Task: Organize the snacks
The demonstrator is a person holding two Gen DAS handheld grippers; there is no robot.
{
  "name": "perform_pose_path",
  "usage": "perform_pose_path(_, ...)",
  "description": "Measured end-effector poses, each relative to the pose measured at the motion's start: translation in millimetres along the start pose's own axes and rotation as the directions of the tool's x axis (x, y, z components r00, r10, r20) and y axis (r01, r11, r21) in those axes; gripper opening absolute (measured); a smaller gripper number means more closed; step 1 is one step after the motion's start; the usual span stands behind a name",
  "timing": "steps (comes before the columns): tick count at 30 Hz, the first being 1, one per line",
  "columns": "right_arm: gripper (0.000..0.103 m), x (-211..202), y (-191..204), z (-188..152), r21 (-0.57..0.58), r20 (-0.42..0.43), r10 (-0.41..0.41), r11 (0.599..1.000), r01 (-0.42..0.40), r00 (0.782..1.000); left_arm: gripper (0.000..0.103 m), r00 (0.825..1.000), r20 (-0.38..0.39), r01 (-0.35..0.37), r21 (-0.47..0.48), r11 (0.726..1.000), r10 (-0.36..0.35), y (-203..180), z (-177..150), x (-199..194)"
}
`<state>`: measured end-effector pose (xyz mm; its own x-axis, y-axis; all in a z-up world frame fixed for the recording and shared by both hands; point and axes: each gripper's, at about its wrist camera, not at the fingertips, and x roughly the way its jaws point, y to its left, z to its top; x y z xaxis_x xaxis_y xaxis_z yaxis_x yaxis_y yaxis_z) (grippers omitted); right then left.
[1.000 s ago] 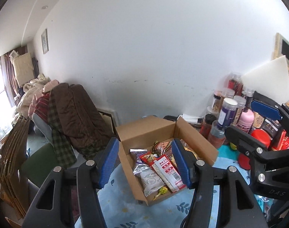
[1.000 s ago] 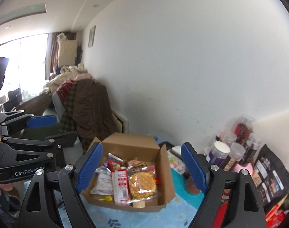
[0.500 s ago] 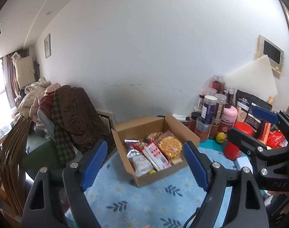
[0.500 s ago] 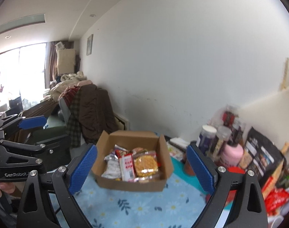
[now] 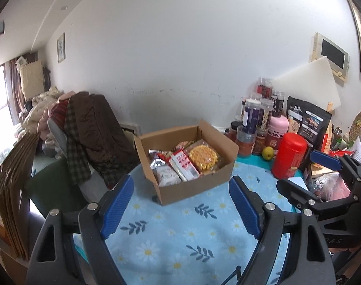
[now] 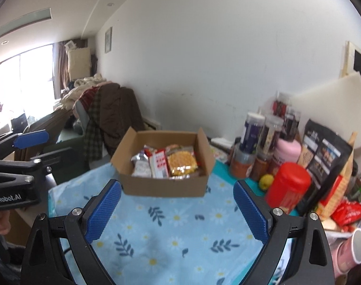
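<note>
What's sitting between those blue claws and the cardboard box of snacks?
Nothing: only bare flowered tablecloth lies between the right gripper and the cardboard box. The left wrist view shows the same.

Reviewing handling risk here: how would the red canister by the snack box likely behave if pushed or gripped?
The red canister stands tall and upright, so a high push would probably tip it. Its round body would likely roll once down. The glossy surface may be slippery.

Our left claw (image 5: 181,203) and right claw (image 6: 178,207) are black-framed, with blue textured pads (image 6: 104,210) and silver screws (image 5: 268,205).
</note>
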<state>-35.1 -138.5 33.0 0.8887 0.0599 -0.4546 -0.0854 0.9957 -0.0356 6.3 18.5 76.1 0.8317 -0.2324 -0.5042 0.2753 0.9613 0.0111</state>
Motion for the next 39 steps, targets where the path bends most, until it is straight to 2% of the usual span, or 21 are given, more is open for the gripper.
perform_pose_path(8, 0.097, 6, -1, -14, -0.013, -0.035, 0.041, 0.999, -0.041, 0.999, 0.083, 0.999, -0.046, -0.011, -0.039, 0.999, 0.009, 1, -15, 4)
perform_pose_path(25, 0.097, 3, 2, -13, -0.035, -0.030, 0.075, 0.996, -0.076, 0.997, 0.083, 0.999, -0.046, -0.021, -0.081, 0.997, 0.017, 5, -18, 2)
perform_pose_path(39, 0.097, 7, 1, -14, -0.024, -0.036, 0.072, 0.997, -0.073, 0.997, 0.083, 0.999, -0.051, -0.015, -0.071, 0.997, 0.012, 2, -18, 4)
